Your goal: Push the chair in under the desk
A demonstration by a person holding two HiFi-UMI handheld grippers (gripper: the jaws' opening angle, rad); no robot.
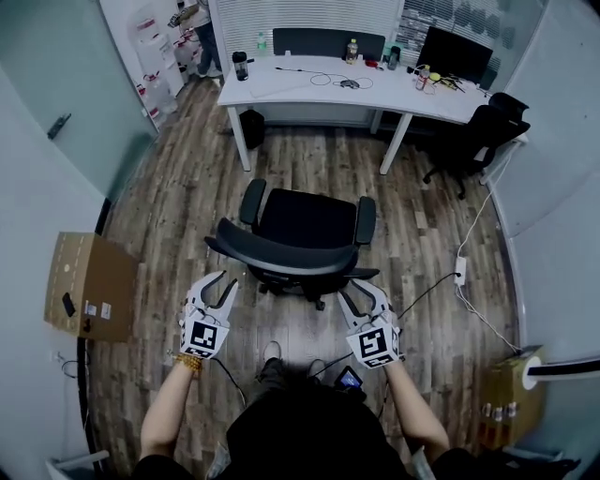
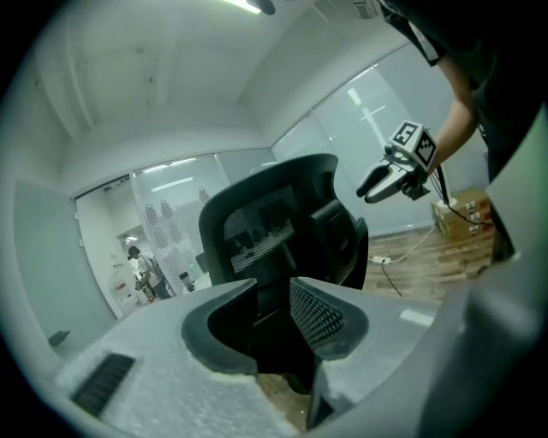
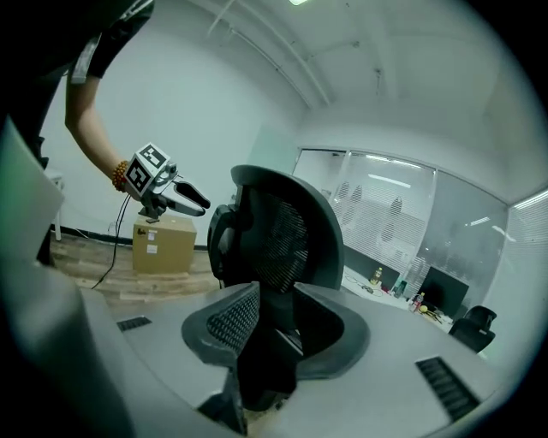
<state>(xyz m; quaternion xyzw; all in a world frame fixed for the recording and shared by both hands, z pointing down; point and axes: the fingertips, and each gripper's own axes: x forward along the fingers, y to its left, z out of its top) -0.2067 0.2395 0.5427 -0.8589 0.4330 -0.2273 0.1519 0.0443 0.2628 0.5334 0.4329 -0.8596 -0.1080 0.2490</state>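
Observation:
A black mesh office chair stands on the wood floor, its backrest toward me and its seat facing the white desk farther off. My left gripper is open just behind the backrest's left end, apart from it. At the backrest's right end my right gripper is open too, close to the rim. In the left gripper view the chair back fills the gap ahead of the jaws, and the right gripper shows beyond. The right gripper view looks along its jaws at the chair back and the left gripper.
A cardboard box sits by the left wall. A power strip and cable lie on the floor at right. A second black chair stands at the desk's right end, near a monitor. A person stands far back.

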